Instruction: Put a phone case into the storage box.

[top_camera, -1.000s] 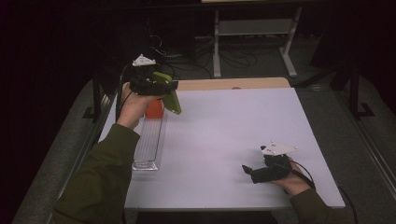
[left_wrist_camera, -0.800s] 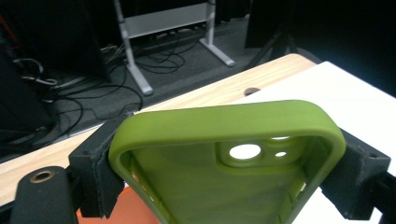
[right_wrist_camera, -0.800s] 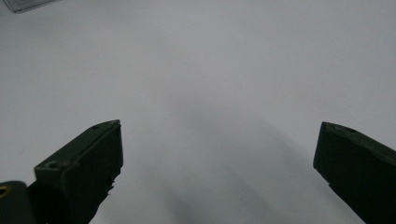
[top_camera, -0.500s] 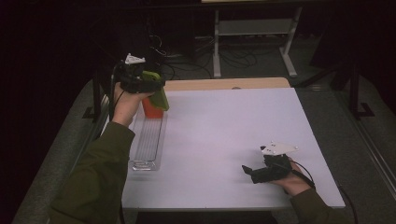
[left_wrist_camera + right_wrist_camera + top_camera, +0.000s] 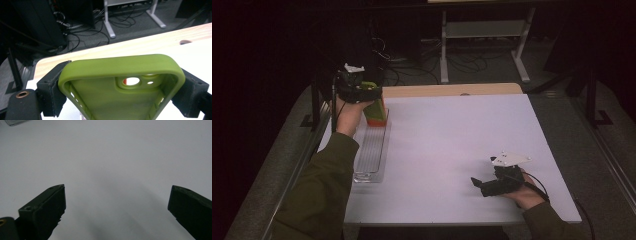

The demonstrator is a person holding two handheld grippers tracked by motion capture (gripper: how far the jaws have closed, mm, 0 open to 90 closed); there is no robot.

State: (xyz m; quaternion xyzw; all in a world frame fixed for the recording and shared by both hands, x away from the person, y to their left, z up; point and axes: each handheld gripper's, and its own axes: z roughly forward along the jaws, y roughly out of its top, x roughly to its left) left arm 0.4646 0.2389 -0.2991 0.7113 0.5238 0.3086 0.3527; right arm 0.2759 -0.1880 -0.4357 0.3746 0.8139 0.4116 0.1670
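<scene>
My left gripper (image 5: pixel 371 99) is shut on a green phone case (image 5: pixel 373 107), pinching it across its width over the far end of a clear ribbed tray (image 5: pixel 369 150). In the left gripper view the green phone case (image 5: pixel 120 67) sits between the black pads (image 5: pixel 53 85), its hollow side facing the camera. An orange case (image 5: pixel 381 119) stands in the tray's far end, just behind the green one, and the orange case (image 5: pixel 131 80) shows through the green case's camera hole. My right gripper (image 5: pixel 477 184) rests open on the white table (image 5: pixel 452 140) near its front right, and in its own view the right gripper (image 5: pixel 116 202) has nothing between its jaws.
A wooden strip (image 5: pixel 452 90) runs along the table's far edge. Beyond it stand a white frame (image 5: pixel 482 30) and floor cables (image 5: pixel 412 60). A metal rail (image 5: pixel 307 150) lines the table's left side. A corner of the clear tray (image 5: pixel 15 122) shows at top left in the right gripper view.
My left hand has carried the green case leftward and a little lower, to the orange case at the tray's far end. The right gripper has stayed put.
</scene>
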